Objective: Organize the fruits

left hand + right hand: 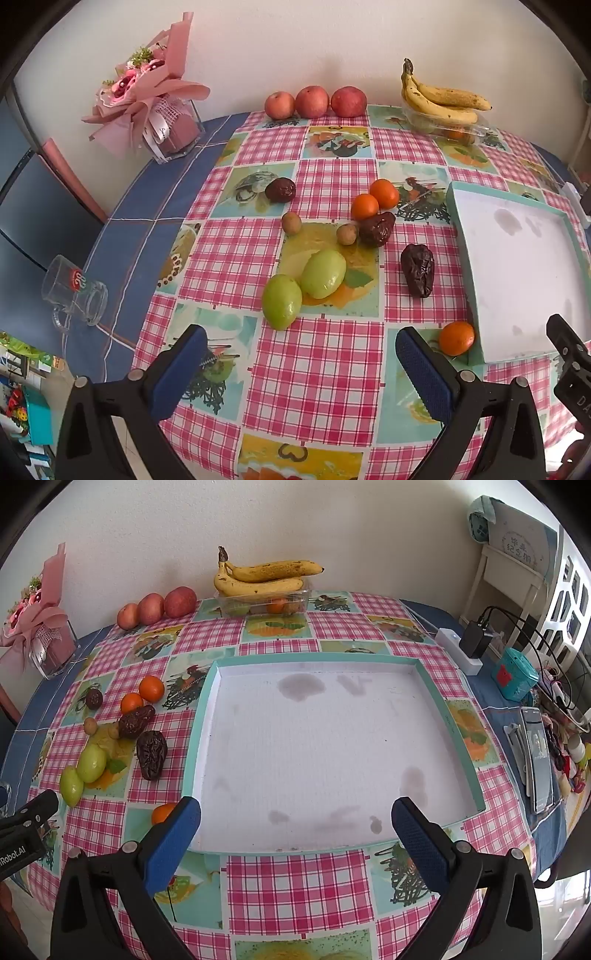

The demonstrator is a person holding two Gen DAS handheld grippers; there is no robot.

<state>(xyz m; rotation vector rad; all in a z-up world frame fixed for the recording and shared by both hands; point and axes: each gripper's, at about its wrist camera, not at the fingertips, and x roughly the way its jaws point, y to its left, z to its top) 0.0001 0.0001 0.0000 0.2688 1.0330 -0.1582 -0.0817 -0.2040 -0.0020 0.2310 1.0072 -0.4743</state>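
Observation:
Loose fruit lies on the checked tablecloth: two green fruits (304, 286), three dark dates (418, 269), two small brown fruits (291, 222), two oranges (375, 199) together and one orange (456, 338) by the tray corner. An empty white tray with a teal rim (455, 218) lies to the right; it fills the right wrist view (199, 716). My left gripper (301, 369) is open and empty, just short of the green fruits. My right gripper (295, 834) is open and empty over the tray's near edge.
Three apples (314, 101) and bananas (441, 99) on a clear box stand at the back by the wall. A bouquet (147, 99) and a tipped glass mug (74, 291) lie at the left. A charger, phone and clutter (535, 738) lie at the right.

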